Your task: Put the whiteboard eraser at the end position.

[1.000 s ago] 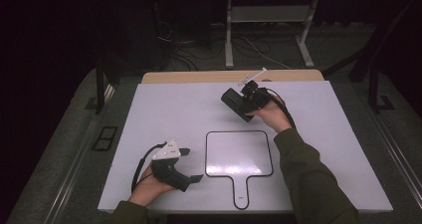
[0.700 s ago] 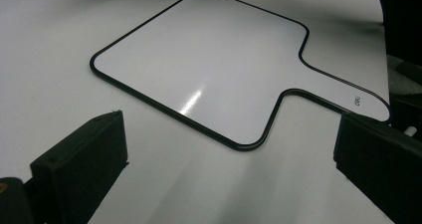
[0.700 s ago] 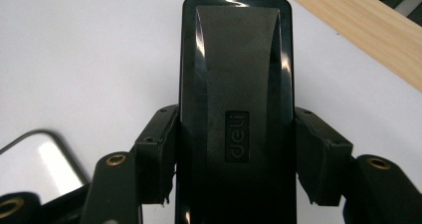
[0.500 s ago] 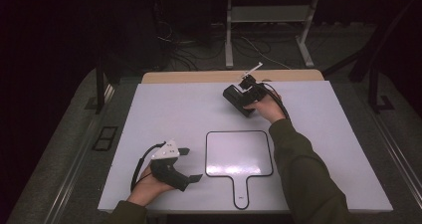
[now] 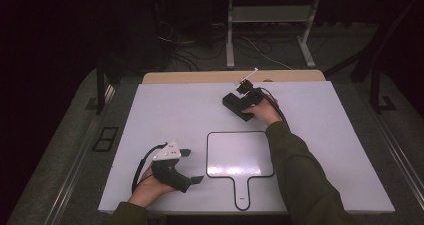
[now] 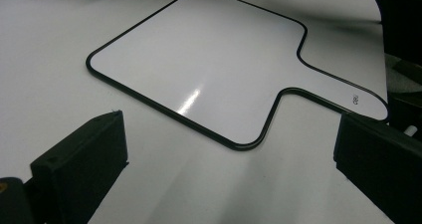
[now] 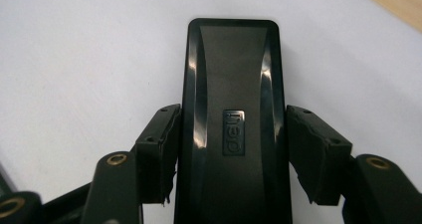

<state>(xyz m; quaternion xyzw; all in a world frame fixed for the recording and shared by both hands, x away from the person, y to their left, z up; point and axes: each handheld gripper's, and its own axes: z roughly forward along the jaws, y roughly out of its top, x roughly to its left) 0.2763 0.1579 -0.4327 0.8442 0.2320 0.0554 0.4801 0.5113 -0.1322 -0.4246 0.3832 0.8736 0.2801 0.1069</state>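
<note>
Progress stands at an early stage, by my reading: the right tongs (image 7: 230, 149) are clenched on a black eraser block (image 7: 233, 114), one pad pressed to each long side, while the small whiteboard (image 5: 240, 155) lies bare and unmarked, so any wiping or placing is judged not yet done. Location of the block is the far part of the white tabletop (image 5: 150, 115), right of centre, close to the far wooden edge strip (image 5: 200, 77) and well apart from the whiteboard. Whether it rests on the surface or hangs just above cannot be told. The left tongs (image 6: 229, 174) are released, jaws wide with nothing between them, lying near the left side of the whiteboard. Condition of the block: oblong, glossy black plastic top with rounded corners, two raised ribs lengthwise, an embossed maker's mark at centre; no damage seen.
</note>
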